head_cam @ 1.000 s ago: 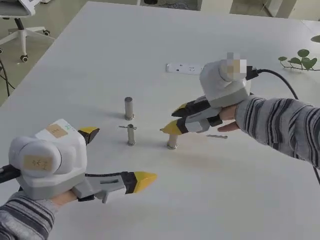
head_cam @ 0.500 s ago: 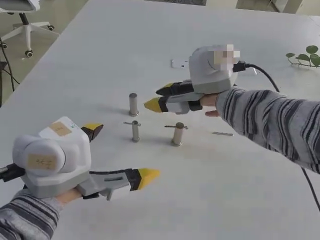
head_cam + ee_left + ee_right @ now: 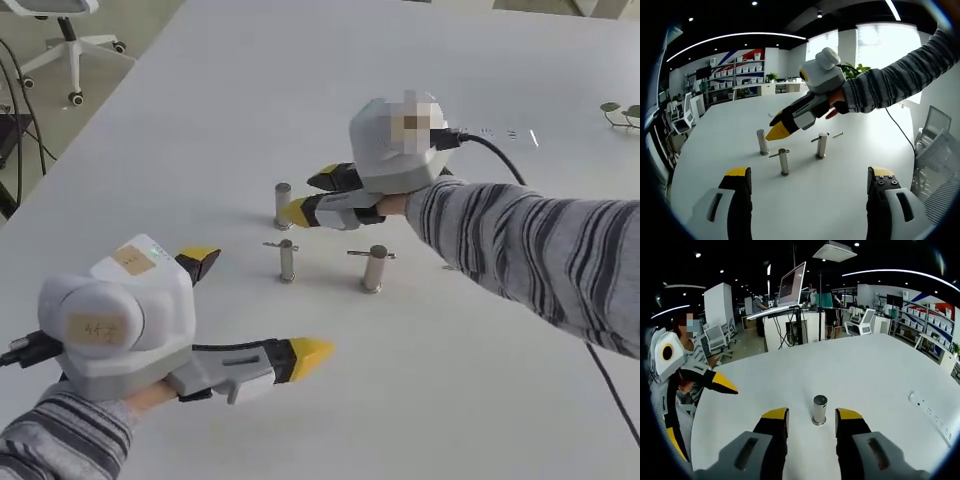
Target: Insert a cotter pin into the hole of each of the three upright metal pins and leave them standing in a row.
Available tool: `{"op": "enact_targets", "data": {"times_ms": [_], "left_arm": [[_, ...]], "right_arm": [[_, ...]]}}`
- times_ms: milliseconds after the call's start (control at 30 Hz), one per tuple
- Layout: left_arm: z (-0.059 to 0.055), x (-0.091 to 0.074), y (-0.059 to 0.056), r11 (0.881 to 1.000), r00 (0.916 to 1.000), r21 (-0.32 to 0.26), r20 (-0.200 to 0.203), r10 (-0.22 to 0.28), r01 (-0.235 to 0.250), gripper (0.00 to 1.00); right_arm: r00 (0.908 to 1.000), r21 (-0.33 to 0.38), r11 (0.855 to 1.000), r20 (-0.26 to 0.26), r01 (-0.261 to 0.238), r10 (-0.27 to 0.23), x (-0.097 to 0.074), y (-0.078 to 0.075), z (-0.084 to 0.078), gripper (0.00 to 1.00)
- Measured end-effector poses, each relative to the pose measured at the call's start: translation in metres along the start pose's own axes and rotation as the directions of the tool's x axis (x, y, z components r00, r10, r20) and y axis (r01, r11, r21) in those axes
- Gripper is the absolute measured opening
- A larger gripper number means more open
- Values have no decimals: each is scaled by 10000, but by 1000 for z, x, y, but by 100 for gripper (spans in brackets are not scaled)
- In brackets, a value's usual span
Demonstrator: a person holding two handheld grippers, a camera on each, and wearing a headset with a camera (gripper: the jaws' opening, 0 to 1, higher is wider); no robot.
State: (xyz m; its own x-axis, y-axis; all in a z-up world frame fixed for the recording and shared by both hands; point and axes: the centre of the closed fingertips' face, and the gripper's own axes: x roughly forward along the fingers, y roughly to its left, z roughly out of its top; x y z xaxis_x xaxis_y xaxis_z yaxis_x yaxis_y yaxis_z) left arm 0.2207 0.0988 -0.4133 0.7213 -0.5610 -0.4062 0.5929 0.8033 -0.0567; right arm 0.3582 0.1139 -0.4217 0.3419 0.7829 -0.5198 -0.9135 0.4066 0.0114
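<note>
Cotter pins (image 3: 279, 245) through two metal pins (image 3: 374, 274)

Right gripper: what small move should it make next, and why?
Probably ease the right gripper forward and close on the bare pin: its jaws are open and that pin stands just ahead between them. It lacks a cotter pin; a loose cotter pin lies on the table.

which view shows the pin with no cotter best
The right gripper view: the bare pin stands close and centred just beyond its open jaws. The head and left gripper views show it small, by the right gripper.
</note>
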Motion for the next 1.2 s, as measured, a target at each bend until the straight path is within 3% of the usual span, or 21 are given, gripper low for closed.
{"op": "enact_targets", "data": {"times_ms": [600, 733, 933, 1200], "left_arm": [[-6, 1, 3, 9998, 10000, -176, -67, 35, -36, 92], [-6, 1, 4, 9994, 10000, -334, -51, 56, -57, 91], [-4, 1, 3, 9994, 10000, -336, -42, 4, -6, 91], [-4, 1, 2, 9993, 10000, -370, -51, -6, 4, 90]], "right_arm": [[9997, -114, 9998, -166, 173, -175, 28, -3, -7, 19], [9995, -190, 9996, -226, 207, -211, 29, -4, -8, 13], [9996, 282, 9993, -162, 230, -225, 30, -8, -8, 13], [9999, 211, 9998, -155, -7, 11, 33, -3, -7, 10]]}}
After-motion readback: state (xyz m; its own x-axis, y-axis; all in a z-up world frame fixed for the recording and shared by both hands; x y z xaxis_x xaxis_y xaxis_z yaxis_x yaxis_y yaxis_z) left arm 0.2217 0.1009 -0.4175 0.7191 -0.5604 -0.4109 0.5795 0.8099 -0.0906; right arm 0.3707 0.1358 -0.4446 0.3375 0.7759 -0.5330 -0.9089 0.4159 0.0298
